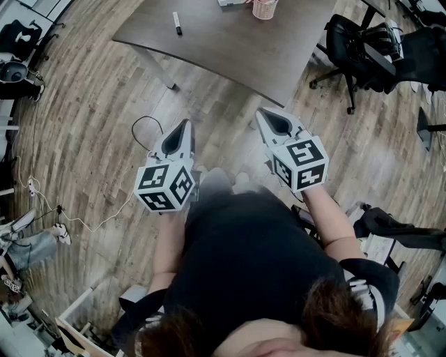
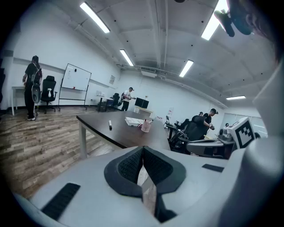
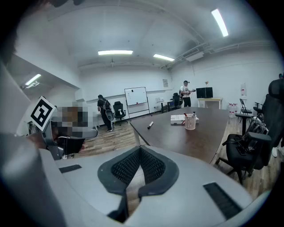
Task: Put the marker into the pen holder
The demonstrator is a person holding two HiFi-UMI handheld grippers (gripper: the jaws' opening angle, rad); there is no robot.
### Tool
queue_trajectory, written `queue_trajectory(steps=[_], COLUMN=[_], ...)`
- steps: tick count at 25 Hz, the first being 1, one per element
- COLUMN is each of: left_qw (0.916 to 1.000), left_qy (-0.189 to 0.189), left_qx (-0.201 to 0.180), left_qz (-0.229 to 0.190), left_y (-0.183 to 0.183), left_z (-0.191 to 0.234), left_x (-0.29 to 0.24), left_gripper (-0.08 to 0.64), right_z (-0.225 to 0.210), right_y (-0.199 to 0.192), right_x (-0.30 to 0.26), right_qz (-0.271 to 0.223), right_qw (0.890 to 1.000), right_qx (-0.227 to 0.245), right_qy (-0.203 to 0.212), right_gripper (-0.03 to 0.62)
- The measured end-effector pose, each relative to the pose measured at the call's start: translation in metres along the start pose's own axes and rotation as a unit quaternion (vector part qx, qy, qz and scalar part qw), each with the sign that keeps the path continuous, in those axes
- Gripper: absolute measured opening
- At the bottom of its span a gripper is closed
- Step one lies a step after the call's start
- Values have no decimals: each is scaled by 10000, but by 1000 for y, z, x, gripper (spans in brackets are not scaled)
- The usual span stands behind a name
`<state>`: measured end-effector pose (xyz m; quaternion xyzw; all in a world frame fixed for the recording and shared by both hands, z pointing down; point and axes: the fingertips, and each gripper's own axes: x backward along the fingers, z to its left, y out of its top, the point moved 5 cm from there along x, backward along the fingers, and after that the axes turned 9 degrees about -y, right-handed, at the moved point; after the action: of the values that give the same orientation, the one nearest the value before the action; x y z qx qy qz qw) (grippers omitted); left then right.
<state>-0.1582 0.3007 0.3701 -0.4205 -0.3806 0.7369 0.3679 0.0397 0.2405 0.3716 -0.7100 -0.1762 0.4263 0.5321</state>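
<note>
- My left tool is clenched shut, with nothing between its ridged pads. There is nothing to carry yet, so I judge a closed, empty tool to be simply how I hold it while getting to the work.
- My left forearm reaches forward from my body. The tool tips slightly downward over the wooden floor, its marker cube toward me and its tip aimed at the surface, which is well apart from it.
- The marker lies flat on the surface near its left side, alone and untouched. Lying on open tabletop, it looks easy to reach from above once I am close enough.
- The pen holder, a pale pink mesh cup, stands upright further right on the same surface, well apart from the marker and just beside some white papers. I think a pen or two already stands in it, but it is too small to be sure.
- My right tool is likewise clenched on nothing, its jaws meeting at the tip. It is level with the left one, angled down the same modest amount, and pointed toward the surface's near edge.
- With both tools far from the surface, I judge the task not yet begun. I must first close the gap, then open one tool over the marker.
</note>
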Motion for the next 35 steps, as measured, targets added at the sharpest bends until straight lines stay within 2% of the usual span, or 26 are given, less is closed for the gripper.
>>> queue_trajectory(steps=[7,15,21,30,35], left_qw=[10000,10000,9997,9988,9987], left_qy=[-15,19,12,258,271], left_qx=[41,-28,-91,-92,-154], left_qz=[-15,63,207,407,412], left_y=[2,7,26,56,75], left_z=[7,32,60,110,132], left_x=[-10,-52,-101,-169,-199], left_gripper=[29,29,29,29,31], right_z=[-9,-29,-48,-87,-98], right_y=[-5,-6,15,49,58], right_x=[-11,-37,-72,-141,-173], right_qz=[119,282,389,520,589], right_qw=[9998,9994,9990,9985,9981], right_qx=[-155,-143,-100,-113,-136], right_qy=[-52,-151,-213,-148,-126], right_gripper=[17,17,17,17,17])
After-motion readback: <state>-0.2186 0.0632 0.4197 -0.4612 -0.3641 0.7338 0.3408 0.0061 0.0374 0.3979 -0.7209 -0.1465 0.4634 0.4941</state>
